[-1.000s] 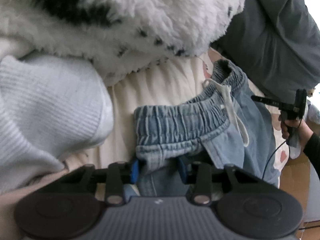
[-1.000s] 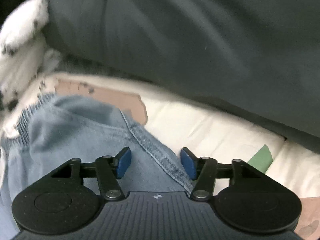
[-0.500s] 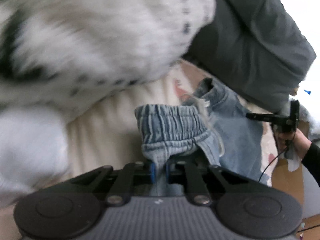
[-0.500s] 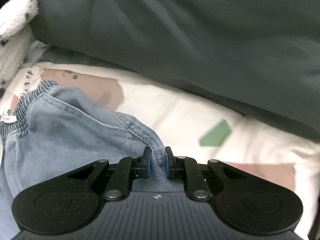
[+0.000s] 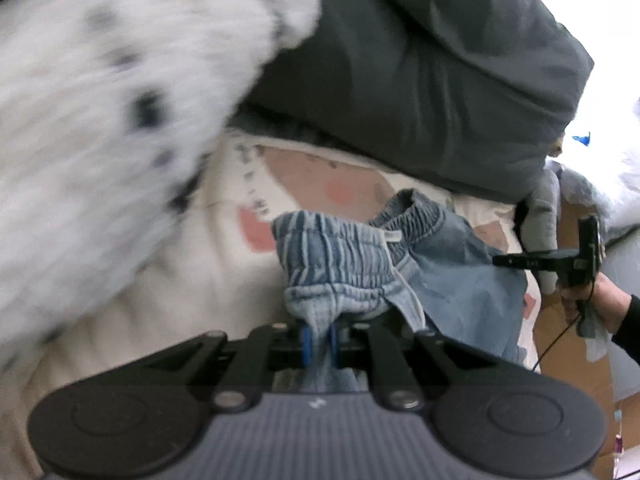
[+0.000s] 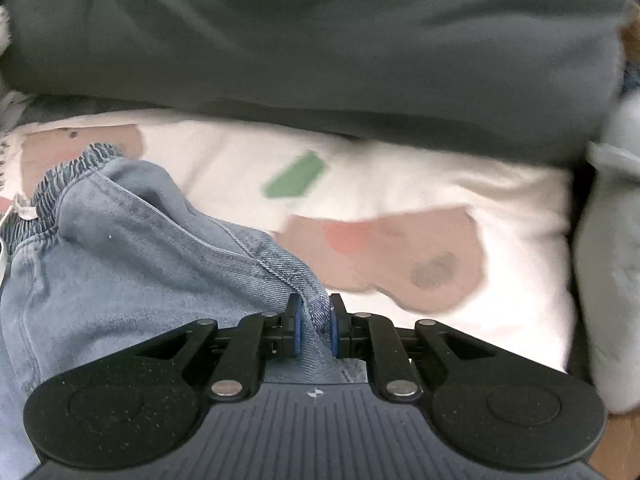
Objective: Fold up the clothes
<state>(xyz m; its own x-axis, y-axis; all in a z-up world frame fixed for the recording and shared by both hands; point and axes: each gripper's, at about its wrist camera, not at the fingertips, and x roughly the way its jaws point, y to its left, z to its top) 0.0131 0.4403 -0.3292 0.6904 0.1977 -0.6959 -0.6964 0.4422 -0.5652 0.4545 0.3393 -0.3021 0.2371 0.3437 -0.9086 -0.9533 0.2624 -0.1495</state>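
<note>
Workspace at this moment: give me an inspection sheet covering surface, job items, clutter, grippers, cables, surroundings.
Surface: cream printed bedsheet, with pink, brown and green patches.
Job's things: denim shorts, elastic waistband bunched and lifted; white drawstring showing.
Clutter: spotted fleece garment, blurred; grey duvet; pale grey cloth at the right edge.
Grippers: left gripper shut on the waistband; right gripper shut on a shorts seam.
Cables: thin black cable hanging below the person's hand.
Surroundings: brown floor, partly visible.

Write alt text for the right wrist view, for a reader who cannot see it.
The right gripper is shut on a seam of light blue denim shorts lying on a cream printed bedsheet. A dark grey pillow fills the background.
</note>
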